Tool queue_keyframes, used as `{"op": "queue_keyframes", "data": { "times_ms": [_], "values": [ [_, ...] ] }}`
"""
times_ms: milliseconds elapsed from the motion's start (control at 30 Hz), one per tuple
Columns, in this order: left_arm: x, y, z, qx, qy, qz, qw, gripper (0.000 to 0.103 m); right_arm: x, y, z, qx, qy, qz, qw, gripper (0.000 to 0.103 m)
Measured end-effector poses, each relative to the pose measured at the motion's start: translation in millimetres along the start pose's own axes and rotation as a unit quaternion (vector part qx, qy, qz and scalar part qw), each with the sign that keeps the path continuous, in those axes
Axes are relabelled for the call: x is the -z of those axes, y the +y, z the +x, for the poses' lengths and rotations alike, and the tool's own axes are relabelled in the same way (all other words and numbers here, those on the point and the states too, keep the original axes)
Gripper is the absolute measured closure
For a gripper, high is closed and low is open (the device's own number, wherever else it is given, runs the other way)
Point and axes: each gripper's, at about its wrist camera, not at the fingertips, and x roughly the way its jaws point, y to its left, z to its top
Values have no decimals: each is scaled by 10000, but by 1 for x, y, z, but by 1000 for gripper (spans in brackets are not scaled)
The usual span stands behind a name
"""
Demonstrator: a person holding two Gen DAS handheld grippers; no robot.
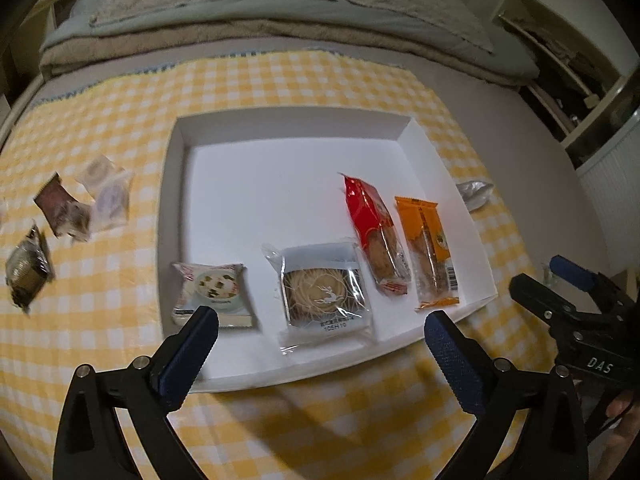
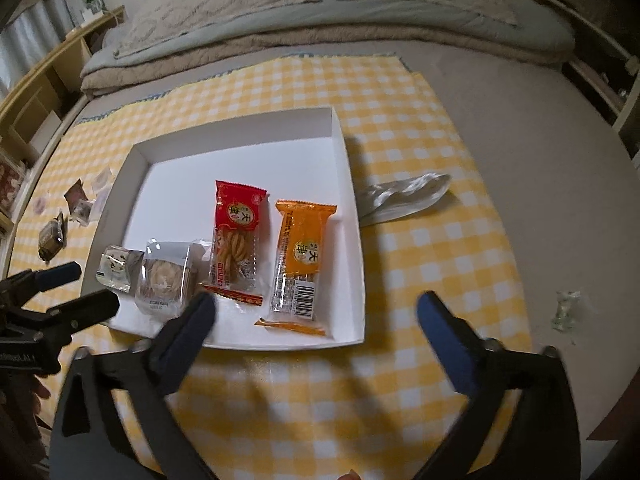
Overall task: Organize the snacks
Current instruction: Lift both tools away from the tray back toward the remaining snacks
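White cardboard tray (image 1: 444, 168) holding four snack packets: red (image 1: 374, 228), orange (image 1: 430, 248), two clear-wrapped; both grippers' fingers (image 1: 192, 356) spread, empty.

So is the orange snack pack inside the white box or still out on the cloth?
Inside. The orange pack lies flat on the white box floor, at its right end beside the red pack.

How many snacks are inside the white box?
4, along its near edge: small white pack at left, round cookie, red pack, orange pack at right. None seem hidden.
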Motion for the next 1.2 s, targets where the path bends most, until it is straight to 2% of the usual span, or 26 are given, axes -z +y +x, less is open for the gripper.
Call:
{"op": "queue_keyframes", "data": {
  "times_ms": [367, 700, 933, 1200],
  "values": [
    [17, 13, -57, -87, -470, 173, 9987, 0, 8, 13, -46, 32, -461, 26, 9989, 0],
    [36, 47, -129, -130, -1075, 161, 9940, 0, 2, 31, -86, -26, -987, 134, 9950, 0],
    [57, 84, -181, -446, -1471, 214, 9879, 0, -7, 64, -99, -215, -1244, 14, 9920, 0],
    [82, 131, -229, -735, -1743, -3, 9819, 0, -18, 116, -103, -571, -1370, -206, 9887, 0]
  ]
}}
